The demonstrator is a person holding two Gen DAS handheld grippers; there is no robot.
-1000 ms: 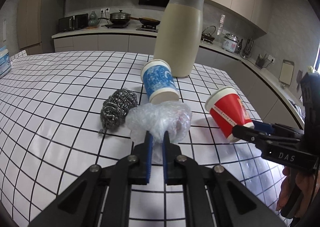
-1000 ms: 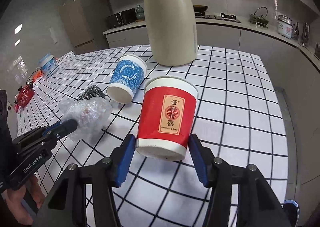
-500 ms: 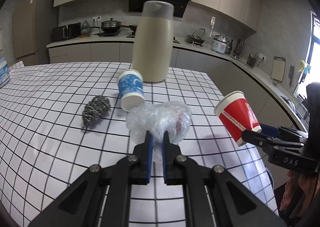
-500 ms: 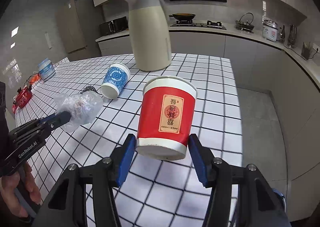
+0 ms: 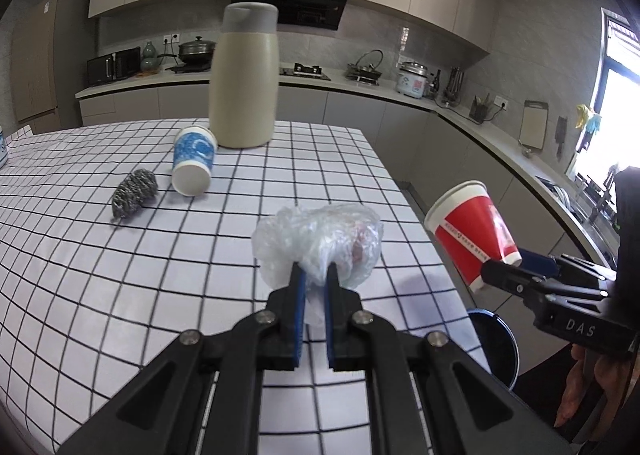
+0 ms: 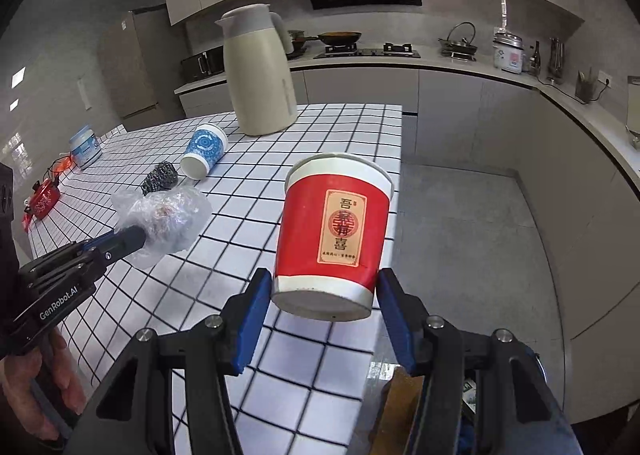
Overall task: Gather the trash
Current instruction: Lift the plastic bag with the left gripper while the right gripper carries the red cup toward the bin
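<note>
Two pieces were in hand, none binned yet as far as I could see. My left tongs (image 5: 314, 275) were clamped on the plastic wad (image 5: 318, 241), held up off the bench (image 5: 120, 295) near its right edge. My right tongs (image 6: 320, 309) were clamped on the red cup (image 6: 334, 233) at its base, rim tilted away, cup out past the bench corner over the floor. The bin (image 5: 496, 347) showed as a dark round rim below the bench edge in the left view; in the right view I saw only part of it low between the fingers, contents too cut off to read. Left on the bench: the blue cup (image 5: 192, 161) on its side and the scrubber (image 5: 134, 193) just beside it; whether the scrubber counts as trash I couldn't tell. The jug (image 5: 244, 79) stood upright behind them and I judged it not trash. So roughly half collected, drop-off pending for both, then one more trip at least. Versus a second ago: both tongs had pulled back and risen, the blue cup and scrubber sat much farther off in the left view, the red cup had gone from over the tiles to past the edge, and the bin had come into view. Grips unchanged.
</note>
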